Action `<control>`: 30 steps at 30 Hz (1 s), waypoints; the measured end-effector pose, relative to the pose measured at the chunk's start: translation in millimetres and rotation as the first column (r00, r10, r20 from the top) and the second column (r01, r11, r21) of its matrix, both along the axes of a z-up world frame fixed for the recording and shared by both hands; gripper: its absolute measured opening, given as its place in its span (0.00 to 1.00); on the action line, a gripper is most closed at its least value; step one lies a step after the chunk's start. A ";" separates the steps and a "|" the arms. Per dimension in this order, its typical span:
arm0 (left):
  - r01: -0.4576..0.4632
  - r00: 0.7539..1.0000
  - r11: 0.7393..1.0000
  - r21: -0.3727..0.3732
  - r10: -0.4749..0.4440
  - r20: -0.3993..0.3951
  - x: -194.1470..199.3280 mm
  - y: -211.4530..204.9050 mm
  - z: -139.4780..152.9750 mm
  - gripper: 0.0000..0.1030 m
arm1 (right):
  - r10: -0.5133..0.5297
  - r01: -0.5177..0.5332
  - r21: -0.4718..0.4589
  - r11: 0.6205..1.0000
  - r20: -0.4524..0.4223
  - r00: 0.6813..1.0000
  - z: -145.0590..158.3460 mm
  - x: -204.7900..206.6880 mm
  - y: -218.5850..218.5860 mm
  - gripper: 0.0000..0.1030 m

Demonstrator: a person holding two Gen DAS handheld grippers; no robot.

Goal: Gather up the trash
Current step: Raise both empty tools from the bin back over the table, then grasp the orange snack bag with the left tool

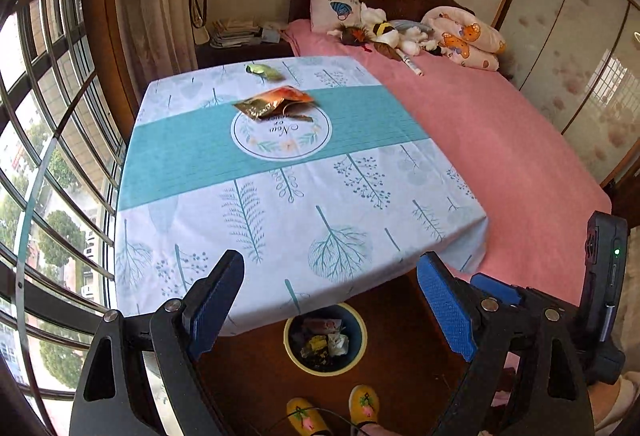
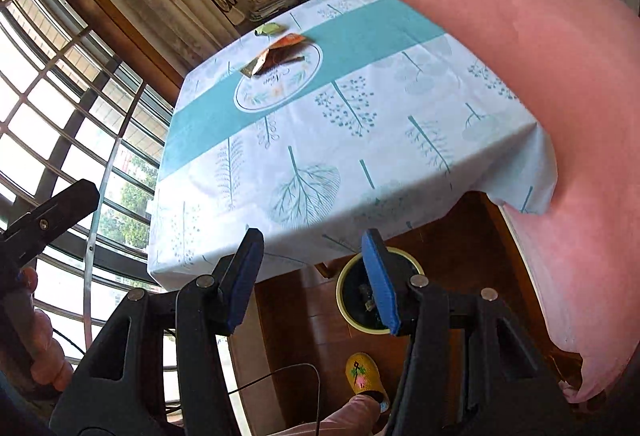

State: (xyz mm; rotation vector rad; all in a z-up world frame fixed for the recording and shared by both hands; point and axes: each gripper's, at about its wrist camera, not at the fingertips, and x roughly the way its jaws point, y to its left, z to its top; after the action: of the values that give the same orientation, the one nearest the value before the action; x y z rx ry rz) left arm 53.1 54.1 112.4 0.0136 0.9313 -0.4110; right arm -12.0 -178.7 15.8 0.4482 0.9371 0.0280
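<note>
Trash lies on the far half of the table (image 1: 280,220): an orange wrapper (image 1: 290,94), a gold foil wrapper (image 1: 258,108) overlapping it, a thin brown strip (image 1: 298,117), and a green wrapper (image 1: 264,72) farther back. The same pile, orange wrapper (image 2: 289,41) and green wrapper (image 2: 269,29), shows in the right wrist view. A round bin (image 1: 325,340) with several scraps inside stands on the floor under the near table edge. My left gripper (image 1: 330,300) hangs open and empty above the bin. My right gripper (image 2: 312,280) is open and empty too, partly hiding the bin (image 2: 360,292).
A bed with a pink sheet (image 1: 500,140) runs along the table's right side, with pillows and stuffed toys (image 1: 384,32) at its head. Barred windows (image 1: 52,156) close the left side. A person's yellow slippers (image 1: 332,412) stand on the wooden floor near the bin.
</note>
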 end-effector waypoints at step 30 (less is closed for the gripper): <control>-0.118 0.988 0.987 0.113 0.128 -0.085 268.7 -28.9 -60.8 0.87 | 0.203 -0.202 -0.070 0.977 0.004 0.979 -2.7 266.2 -41.2 0.47</control>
State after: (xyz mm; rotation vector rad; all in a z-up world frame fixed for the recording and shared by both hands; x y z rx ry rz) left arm 321.8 25.2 51.6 0.0354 1.0391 -0.2483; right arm 254.3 -219.9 13.2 0.2870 0.9667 0.1830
